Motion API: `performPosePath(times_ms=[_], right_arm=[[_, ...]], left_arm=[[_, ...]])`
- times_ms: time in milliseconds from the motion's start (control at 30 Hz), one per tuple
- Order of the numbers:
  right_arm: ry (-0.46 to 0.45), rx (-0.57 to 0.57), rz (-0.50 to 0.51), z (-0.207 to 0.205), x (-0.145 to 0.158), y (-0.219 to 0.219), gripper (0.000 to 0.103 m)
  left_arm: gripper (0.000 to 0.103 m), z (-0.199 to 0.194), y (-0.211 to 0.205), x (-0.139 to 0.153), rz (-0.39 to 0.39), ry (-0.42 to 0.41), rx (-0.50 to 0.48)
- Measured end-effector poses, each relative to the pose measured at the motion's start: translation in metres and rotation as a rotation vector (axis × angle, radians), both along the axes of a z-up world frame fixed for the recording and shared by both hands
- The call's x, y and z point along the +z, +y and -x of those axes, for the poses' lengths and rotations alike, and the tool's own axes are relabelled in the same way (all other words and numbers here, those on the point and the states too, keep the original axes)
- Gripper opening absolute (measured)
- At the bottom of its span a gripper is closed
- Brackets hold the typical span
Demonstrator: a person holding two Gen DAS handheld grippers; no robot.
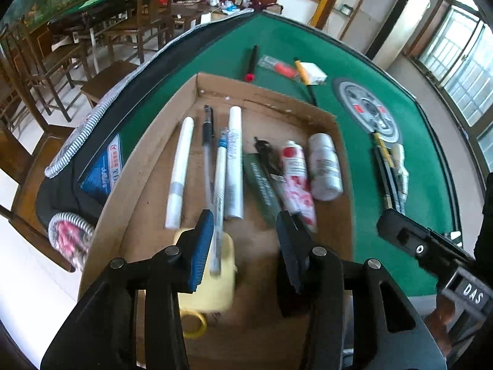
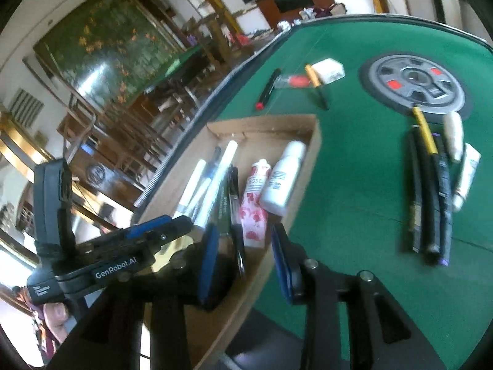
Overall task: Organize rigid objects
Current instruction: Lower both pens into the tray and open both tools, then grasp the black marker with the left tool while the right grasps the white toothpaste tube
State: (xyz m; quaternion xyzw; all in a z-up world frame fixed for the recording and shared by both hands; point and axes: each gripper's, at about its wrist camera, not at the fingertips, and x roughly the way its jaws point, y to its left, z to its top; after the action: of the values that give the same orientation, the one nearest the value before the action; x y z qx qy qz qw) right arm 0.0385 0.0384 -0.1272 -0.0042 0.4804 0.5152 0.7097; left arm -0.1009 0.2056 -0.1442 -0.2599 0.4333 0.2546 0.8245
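Two grippers are seen above a shallow cardboard tray (image 1: 277, 104) that rests on a green table (image 1: 369, 215). The left gripper (image 1: 246, 246) stands with its jaws apart; a white pen (image 1: 219, 191) lies in the tray just beside the inner face of its blue-padded finger (image 1: 200, 252), but whether the pad touches it cannot be told, and nothing is clamped. A pale yellow block (image 1: 212, 289) is seen under that finger, with a roll of yellow tape (image 1: 194, 323) nearer the camera.

Ahead of the left gripper, side by side in the tray, are laid a white tube (image 1: 180, 172), a black-capped clear pen (image 1: 209, 148), a longer white tube (image 1: 234, 163), a dark green packet (image 1: 262, 185), a rose-patterned tube (image 1: 297, 178) and a white bottle (image 1: 325, 166).

The right gripper (image 2: 243, 262) is likewise parted and empty. It is held over the tray's near right edge; a dark pen (image 2: 235, 215) and the rose-patterned tube lie just ahead of the gap between its fingers.

Outside the tray, well apart to the right, a bundle of dark sticks (image 2: 428, 197) with a yellow pencil (image 2: 425, 132) is laid on the table beside two pale tubes (image 2: 459, 154), near a round grey disc (image 2: 416, 83). Beyond the tray, a black marker with a red end (image 2: 268, 89), an orange-and-clear item (image 2: 292, 81) and a white box (image 2: 329, 69) are left on the table.
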Motion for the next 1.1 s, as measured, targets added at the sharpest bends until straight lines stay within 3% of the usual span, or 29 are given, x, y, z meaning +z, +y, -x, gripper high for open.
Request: performPosePath(times_ms=[133,400,767,933,1100], right_arm=[[0.000,-0.023,-0.040,-0.003,0.006,-0.029,0.036],[0.030,-0.134,-0.061,-0.035,0.002,-0.072,0.036],[0.085,-0.222,0.031,-0.082,-0.022,-0.090,0.036],[0.091,-0.274,0.068,-0.108,-0.033,-0.103,0.036],[0.119,-0.359,0.065,-0.131,-0.040,-0.108,0.036]], left_arm=[[0.042,0.005,-0.019,0.020,-0.012,-0.049,0.003],[0.042,-0.029,-0.070,0.036,0.045,-0.087,-0.151],[0.042,-0.099,-0.098,0.004,0.106,-0.013,-0.230],[0.042,-0.132,-0.093,-0.016,0.201,0.025,-0.239],[0.042,-0.165,-0.107,-0.034,0.185,0.089,-0.283]])
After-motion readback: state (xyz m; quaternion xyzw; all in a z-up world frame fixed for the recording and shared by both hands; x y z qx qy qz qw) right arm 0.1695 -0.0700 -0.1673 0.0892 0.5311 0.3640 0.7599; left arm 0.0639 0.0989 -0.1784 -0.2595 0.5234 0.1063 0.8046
